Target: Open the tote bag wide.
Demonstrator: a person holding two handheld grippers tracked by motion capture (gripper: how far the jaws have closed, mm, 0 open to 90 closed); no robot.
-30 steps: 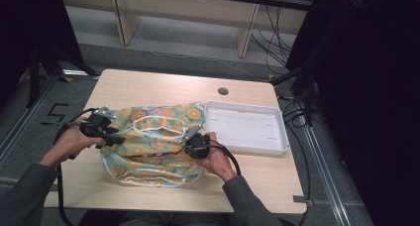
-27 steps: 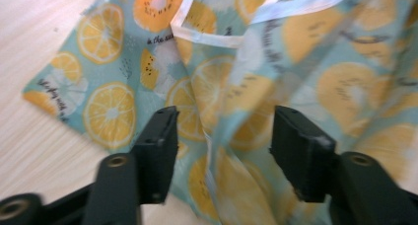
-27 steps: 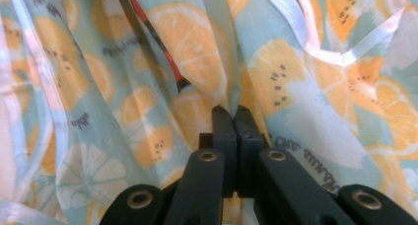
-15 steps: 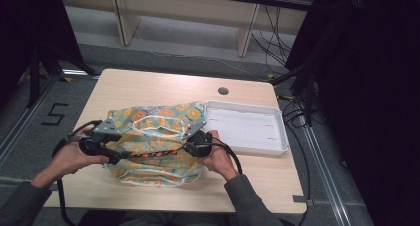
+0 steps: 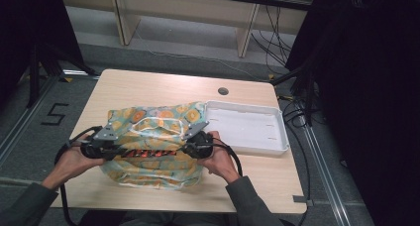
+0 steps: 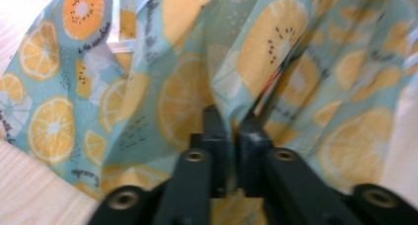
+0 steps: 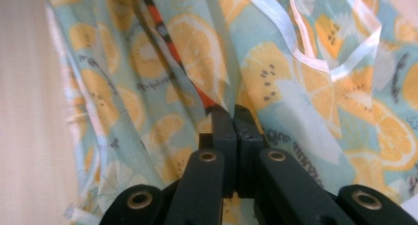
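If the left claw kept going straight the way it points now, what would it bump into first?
More of the fruit-print cloth it already pinches. The left claw points toward the right claw, which probably comes next, though depth is hard to judge.

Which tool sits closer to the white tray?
The right tool, clamped on the citrus-print cloth, sits beside the tray; the left tool grips the cloth's far side.

High view is pretty dim and soft, dark curtains on both sides swallow the edges, while the wooden table (image 5: 163, 89) catches even overhead light with only faint shadows. Left gripper view is blurry, especially the orange-print cloth (image 6: 187, 87) on the right, with blown-out glare top left. Right gripper view is sharper, slight smear at the edges.
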